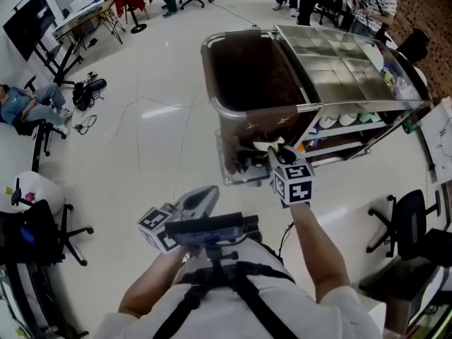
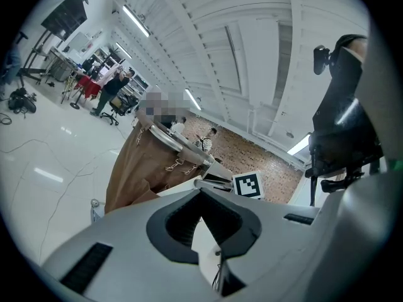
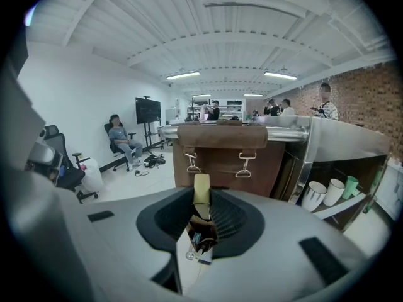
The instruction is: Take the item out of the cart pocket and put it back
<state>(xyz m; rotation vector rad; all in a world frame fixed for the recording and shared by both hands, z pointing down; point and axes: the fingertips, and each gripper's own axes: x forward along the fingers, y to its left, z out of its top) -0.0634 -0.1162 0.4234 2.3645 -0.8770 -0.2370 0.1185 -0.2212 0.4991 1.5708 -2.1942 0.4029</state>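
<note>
Right gripper view: the right gripper [image 3: 201, 192] has its jaws drawn narrow on the item [image 3: 201, 195], a slim, flat, pale cream strip standing upright between the ribbed dark pads. Its lower end runs into a dark, crumpled clutter that is hard to make out. The strip is held in front of the cart's brown leather-like pocket [image 3: 220, 159], which has a flap and two metal clips. Whether it touches the pocket cannot be told.

Beside the pocket, the steel cart [image 3: 343, 140] gleams, with white cups [image 3: 315, 195] on a lower shelf.

From the head view the strip is hidden behind the gripper and its marker cube [image 1: 293, 182].

The left gripper [image 2: 201, 197], held back near the person's chest, has its jaws together on nothing.
</note>
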